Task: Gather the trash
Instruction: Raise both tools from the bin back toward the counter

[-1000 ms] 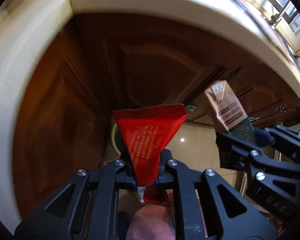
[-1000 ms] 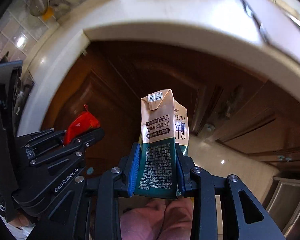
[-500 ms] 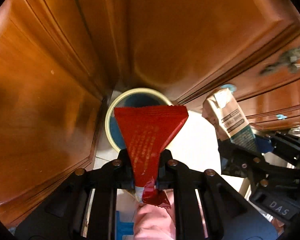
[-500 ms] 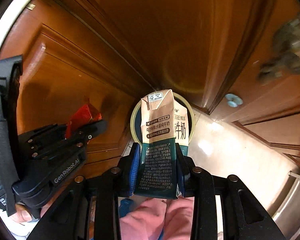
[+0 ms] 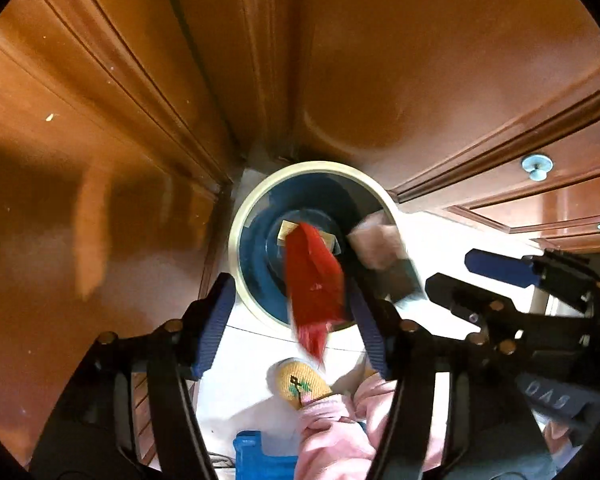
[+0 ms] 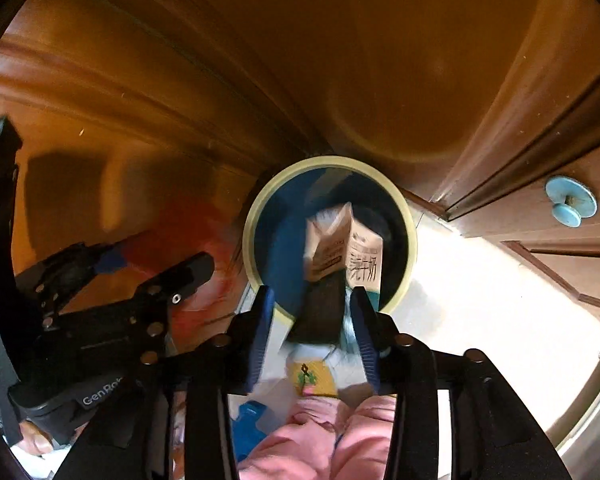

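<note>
Left gripper (image 5: 292,300): jaws opening, pads spread clear of the red wrapper (image 5: 312,276), which hangs blurred between them without contact, directly above the mouth of the round bin (image 5: 236,248). Right gripper (image 6: 314,320): jaws opening, pads apart on either side of the milk carton (image 6: 342,244). The carton is blurred and tilted, its top already inside the cream rim of the bin (image 6: 410,240). The bin stands on the pale floor (image 6: 480,312) against the wooden cabinet doors (image 5: 100,120).
</note>
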`<state>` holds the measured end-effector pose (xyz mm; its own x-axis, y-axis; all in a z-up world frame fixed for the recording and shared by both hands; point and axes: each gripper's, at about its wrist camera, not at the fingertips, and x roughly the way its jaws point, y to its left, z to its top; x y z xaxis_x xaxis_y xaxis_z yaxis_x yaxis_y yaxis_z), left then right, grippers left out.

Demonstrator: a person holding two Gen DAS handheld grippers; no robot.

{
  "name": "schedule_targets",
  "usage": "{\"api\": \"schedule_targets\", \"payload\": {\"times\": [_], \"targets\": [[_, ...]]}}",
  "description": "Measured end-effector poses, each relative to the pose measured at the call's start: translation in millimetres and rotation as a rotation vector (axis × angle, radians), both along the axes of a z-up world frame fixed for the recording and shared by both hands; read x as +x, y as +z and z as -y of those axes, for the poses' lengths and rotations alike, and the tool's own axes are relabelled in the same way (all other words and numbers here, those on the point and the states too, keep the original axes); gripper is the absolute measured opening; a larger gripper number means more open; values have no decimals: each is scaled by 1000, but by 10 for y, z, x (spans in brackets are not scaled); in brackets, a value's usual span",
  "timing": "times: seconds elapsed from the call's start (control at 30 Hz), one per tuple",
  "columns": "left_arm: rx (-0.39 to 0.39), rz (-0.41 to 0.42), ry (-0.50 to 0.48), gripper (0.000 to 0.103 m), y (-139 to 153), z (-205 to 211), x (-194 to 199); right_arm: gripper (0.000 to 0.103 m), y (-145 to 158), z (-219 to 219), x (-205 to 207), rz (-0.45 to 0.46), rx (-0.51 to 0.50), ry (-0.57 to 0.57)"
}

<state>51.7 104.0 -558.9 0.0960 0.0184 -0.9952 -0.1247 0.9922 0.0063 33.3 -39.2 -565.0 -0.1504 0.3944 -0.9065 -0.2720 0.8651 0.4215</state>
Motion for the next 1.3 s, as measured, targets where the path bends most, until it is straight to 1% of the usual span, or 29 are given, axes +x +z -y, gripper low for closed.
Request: {"api": "schedule_targets", "payload": {"times": [0.03, 0.07, 0.17, 0.37, 0.4, 0.47, 0.53, 0.67, 0.77, 0.8, 0.87, 0.9, 1.0, 1.07, 1.2, 1.3], "targets": [[-3, -2, 5, 61, 10, -17, 4, 54, 14, 15, 15, 5, 5, -6], [-3, -2, 8, 66, -10, -18, 15, 56, 41, 29, 27, 10, 10, -9], [-5, 5, 16, 74, 58, -65, 18, 59, 111, 65, 48, 22, 8, -8], [-5, 1, 3, 75, 275, 33, -14, 59, 420, 153, 28, 50, -13, -8], [-7, 2, 3, 75, 354, 59, -21, 59, 457, 127, 31, 51, -18, -13], [-18, 6, 5, 75, 510, 109, -26, 59, 595, 214, 17, 54, -27, -25], [-23, 18, 0, 75, 742, 163, -43, 59, 864, 287, -51, 61, -32, -36], [-7, 60, -40, 75, 1343, 310, -81, 59, 1358, 476, -137, 98, -40, -54], [15, 99, -71, 75, 1866, 451, -108, 59, 1820, 625, -195, 141, -40, -74], [24, 118, -73, 75, 2085, 491, -110, 59, 1993, 671, -205, 157, -43, -83], [13, 152, -68, 75, 2430, 549, -119, 59, 2341, 777, -223, 186, -41, -102], [8, 177, -64, 75, 2656, 576, -119, 59, 2518, 831, -234, 202, -35, -116], [14, 241, -54, 75, 3232, 629, -133, 59, 3063, 956, -260, 255, -20, -151], [18, 283, -53, 75, 3574, 668, -124, 59, 3371, 1030, -273, 291, -17, -171], [22, 370, -52, 75, 4187, 735, -158, 59, 4004, 1135, -277, 368, -13, -212], [18, 423, -61, 75, 4529, 779, -196, 59, 4378, 1217, -305, 435, -11, -240]]}}
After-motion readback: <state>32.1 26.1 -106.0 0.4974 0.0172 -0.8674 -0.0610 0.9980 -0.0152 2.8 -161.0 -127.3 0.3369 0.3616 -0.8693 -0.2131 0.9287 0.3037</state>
